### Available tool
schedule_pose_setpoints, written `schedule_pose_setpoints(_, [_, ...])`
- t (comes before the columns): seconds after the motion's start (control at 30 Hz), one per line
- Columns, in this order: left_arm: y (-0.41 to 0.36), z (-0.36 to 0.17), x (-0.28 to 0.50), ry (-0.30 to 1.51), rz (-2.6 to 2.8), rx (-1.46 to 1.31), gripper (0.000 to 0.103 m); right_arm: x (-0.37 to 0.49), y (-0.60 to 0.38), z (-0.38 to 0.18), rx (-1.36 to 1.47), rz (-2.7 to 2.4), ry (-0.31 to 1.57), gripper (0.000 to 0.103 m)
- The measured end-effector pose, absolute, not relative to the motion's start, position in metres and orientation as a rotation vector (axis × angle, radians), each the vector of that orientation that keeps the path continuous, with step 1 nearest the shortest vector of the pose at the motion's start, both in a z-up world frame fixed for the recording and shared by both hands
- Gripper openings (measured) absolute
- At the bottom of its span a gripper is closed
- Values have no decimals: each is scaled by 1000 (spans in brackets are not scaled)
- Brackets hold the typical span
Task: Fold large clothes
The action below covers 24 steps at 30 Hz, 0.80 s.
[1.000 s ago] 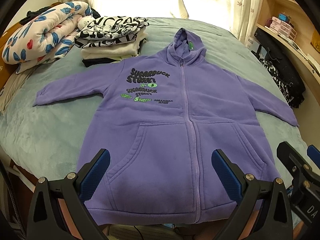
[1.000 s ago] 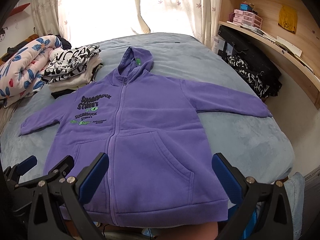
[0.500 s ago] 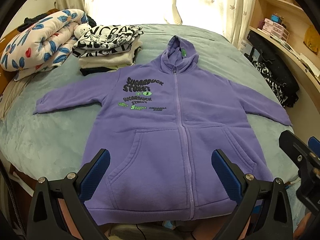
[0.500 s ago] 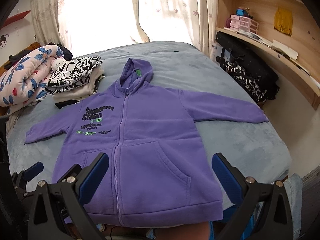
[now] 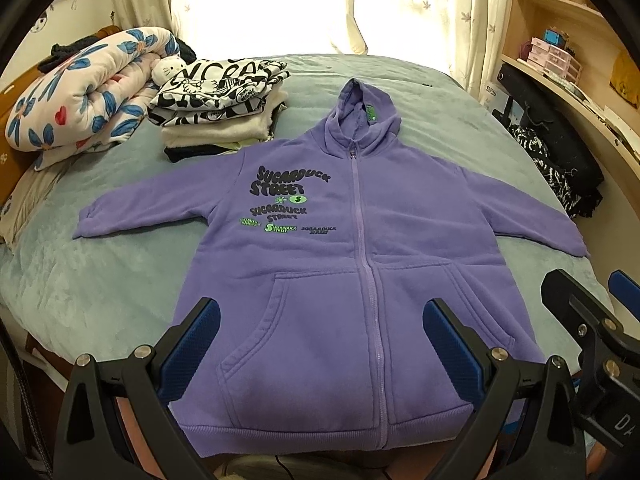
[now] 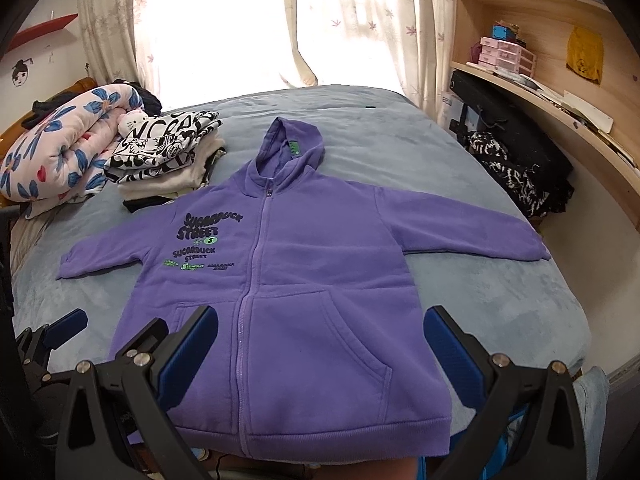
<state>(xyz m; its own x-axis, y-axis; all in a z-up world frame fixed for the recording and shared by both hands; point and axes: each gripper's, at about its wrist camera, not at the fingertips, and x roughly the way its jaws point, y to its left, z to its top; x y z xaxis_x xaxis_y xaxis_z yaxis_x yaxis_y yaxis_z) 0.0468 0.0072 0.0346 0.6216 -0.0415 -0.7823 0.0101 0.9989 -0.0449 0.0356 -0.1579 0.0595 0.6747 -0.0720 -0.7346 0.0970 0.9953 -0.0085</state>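
Note:
A purple zip hoodie [image 5: 344, 264] [image 6: 304, 280] with black and green lettering lies flat and face up on the bed, both sleeves spread out, hood pointing to the window. My left gripper [image 5: 320, 340] hangs open above its hem, left of the zip. Above the hem's right half my right gripper [image 6: 320, 344] is open too. Neither touches the cloth. The right gripper's black frame shows at the right edge of the left wrist view, and the left gripper's frame at the lower left of the right wrist view.
The bed [image 5: 100, 280] [image 6: 500, 300] has a grey-blue cover. A stack of folded clothes [image 5: 220, 100] [image 6: 168, 156] and a rolled floral quilt [image 5: 80, 96] [image 6: 56, 148] lie at the far left. Dark bags [image 5: 560, 160] [image 6: 516, 164] and wooden shelves [image 6: 540, 92] line the right side.
Both grippers have pulled back and risen, so the hoodie looks smaller and more of the room shows. The hoodie itself has not moved.

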Motion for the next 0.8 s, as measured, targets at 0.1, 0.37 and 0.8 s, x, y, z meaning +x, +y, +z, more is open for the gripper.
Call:
schedule_pose_setpoints(0.1, [2, 37, 54, 898, -49, -33, 101, 41, -162, 61, 23, -98, 818, 103])
schedule_pose_setpoints(0.37, [-8, 60, 77, 839, -30, -9, 101, 60, -180, 84, -21, -128, 738, 103])
schedule_pose_setpoints(0.8, [-14, 124, 123, 669, -117, -116, 101, 91, -241, 140, 22, -243, 497, 103])
